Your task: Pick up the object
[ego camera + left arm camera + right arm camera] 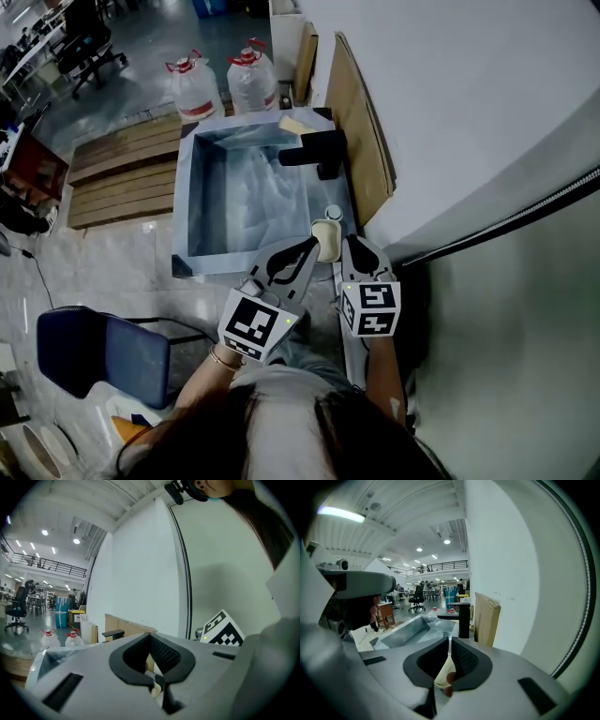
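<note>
Head view: the left gripper point(309, 247) and right gripper point(345, 242) flank a cream object point(325, 236) on the near right corner of a basin point(184, 206), with a black tap point(315, 150) beyond. Left gripper view: jaws pressed together, pinching nothing; the object point(155, 689) shows beneath. Right gripper view: jaws likewise closed tip to tip, the object point(440, 674) below them.

Open workshop hall: mezzanine railing point(440, 565), ceiling lamps point(447, 541), wooden pallets point(122, 173), office chair point(18, 606).
</note>
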`<state>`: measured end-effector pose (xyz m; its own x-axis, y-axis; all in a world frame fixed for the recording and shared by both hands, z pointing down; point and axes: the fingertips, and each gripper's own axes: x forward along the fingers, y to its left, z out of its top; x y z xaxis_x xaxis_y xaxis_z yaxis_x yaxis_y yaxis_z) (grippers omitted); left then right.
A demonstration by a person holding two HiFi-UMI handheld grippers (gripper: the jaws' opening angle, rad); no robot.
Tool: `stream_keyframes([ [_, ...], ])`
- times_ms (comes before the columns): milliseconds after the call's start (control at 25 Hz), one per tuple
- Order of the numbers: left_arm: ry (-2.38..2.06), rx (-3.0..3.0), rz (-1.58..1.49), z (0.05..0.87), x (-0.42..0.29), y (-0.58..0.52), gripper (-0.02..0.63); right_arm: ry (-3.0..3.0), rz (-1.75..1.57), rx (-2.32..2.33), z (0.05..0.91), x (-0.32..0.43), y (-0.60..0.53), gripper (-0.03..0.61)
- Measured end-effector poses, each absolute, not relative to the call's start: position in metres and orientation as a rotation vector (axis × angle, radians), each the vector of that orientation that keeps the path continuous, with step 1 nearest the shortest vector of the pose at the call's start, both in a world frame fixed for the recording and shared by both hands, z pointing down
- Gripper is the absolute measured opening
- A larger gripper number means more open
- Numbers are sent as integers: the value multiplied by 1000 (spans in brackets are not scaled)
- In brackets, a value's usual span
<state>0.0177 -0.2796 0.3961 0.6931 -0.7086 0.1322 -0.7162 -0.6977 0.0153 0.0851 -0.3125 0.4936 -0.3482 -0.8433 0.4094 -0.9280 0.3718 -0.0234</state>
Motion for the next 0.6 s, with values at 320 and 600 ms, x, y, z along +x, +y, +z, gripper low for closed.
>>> stream_keyframes([
  [320, -1161, 2825, 199, 408, 22, -298, 8, -2259, 425, 1495, 531, 85, -331, 29],
  [600, -1138, 2813, 220, 417, 23, -311, 8, -2211, 497, 1451, 561, 85, -342, 57],
])
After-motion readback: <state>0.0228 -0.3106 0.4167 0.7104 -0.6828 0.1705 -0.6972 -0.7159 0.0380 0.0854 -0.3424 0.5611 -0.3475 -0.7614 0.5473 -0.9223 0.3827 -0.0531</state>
